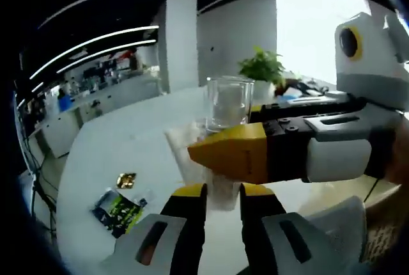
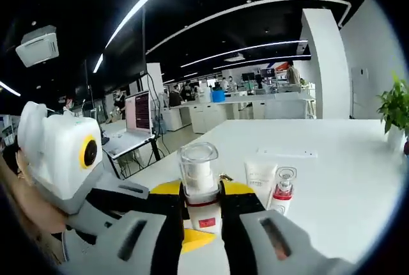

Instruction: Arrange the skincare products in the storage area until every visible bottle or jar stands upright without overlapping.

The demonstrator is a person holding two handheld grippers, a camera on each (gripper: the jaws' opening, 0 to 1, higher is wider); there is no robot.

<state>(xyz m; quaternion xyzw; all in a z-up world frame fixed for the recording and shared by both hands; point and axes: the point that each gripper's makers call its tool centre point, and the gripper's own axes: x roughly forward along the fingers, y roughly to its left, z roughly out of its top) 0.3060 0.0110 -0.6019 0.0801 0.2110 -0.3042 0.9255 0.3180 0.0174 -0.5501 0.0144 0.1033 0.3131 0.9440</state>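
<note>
Yellow-tipped black jaws of the left gripper (image 1: 223, 193) rise from the bottom of the left gripper view, standing close together with a pale, translucent container (image 1: 220, 185) pinched in the narrow gap between them; what that container is cannot be made out behind the other tool. Across them, from the right, reaches the right gripper (image 1: 214, 153), its yellow jaw end lying sideways just above the left jaws and in front of a clear cylindrical cap (image 1: 229, 101). In the right gripper view the right gripper's own jaws (image 2: 200, 208) are closed on a white pump bottle with a clear cap and a red label (image 2: 200, 185), which stands upright between them, and the left gripper (image 2: 96, 179) comes in from the left, its yellow tip touching or just beside the bottle's lower part. Just to the right of the held bottle, on the white table (image 2: 345, 179), stand a white squeeze tube (image 2: 259, 178) and a small bottle with a clear cap and red collar (image 2: 282, 192), both upright and just beside each other, the small bottle nearer the camera. On the table in the left gripper view lie a dark green printed packet (image 1: 118, 209) and a small gold-coloured sachet (image 1: 126, 180), near each other and well apart from the grippers. A green potted plant (image 1: 262, 70) stands at the table's far side.
</note>
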